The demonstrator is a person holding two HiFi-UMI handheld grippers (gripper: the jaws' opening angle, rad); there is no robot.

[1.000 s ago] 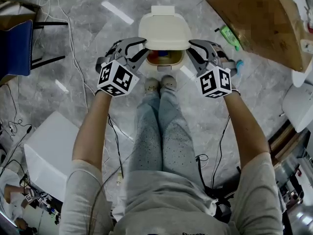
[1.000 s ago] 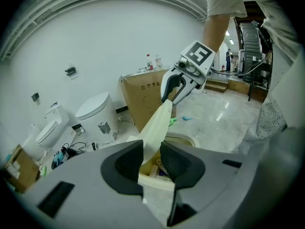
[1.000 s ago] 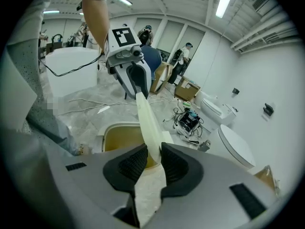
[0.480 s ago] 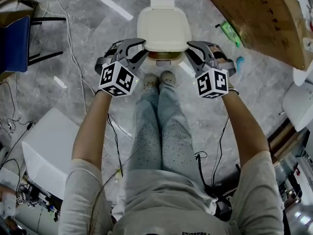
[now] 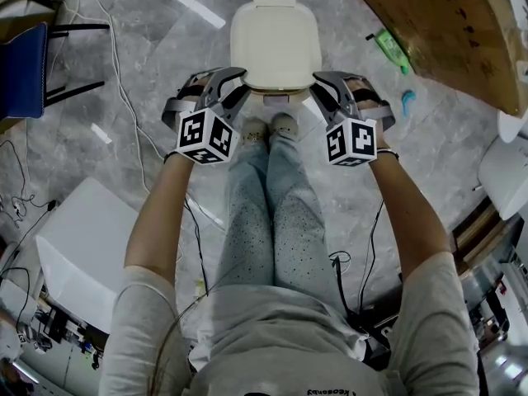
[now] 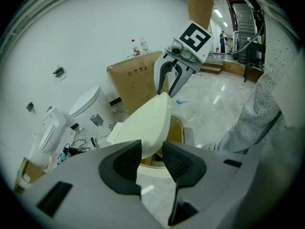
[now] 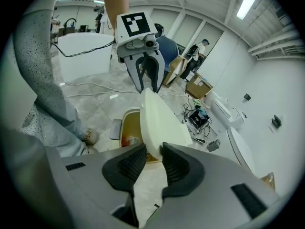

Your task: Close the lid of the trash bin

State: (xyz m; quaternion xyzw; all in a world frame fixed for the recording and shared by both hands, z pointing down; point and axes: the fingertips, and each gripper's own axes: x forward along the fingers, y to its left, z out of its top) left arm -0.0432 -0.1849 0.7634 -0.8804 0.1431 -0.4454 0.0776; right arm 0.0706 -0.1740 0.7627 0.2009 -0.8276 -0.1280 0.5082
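Note:
The cream lid (image 5: 275, 44) lies almost flat over the trash bin (image 5: 275, 99), with only the bin's front rim showing. My left gripper (image 5: 238, 82) is at the lid's front left corner and my right gripper (image 5: 320, 85) at its front right. In the left gripper view the lid (image 6: 145, 123) slants between the jaws of the left gripper (image 6: 151, 154), with a gap beside one pad. In the right gripper view the lid's edge (image 7: 159, 120) sits between the jaws of the right gripper (image 7: 154, 159) above the bin (image 7: 128, 128). Both pairs of jaws have just been opening.
The person's shoes (image 5: 268, 130) stand just in front of the bin. A large cardboard box (image 5: 450, 31) and a green bottle (image 5: 389, 52) lie at the right, a blue chair (image 5: 25, 73) at the far left, a white box (image 5: 78, 254) at the lower left. Cables trail over the floor.
The lid has swung down over the bin, hiding the contents seen earlier. Both grippers sank with it and drew slightly toward the person.

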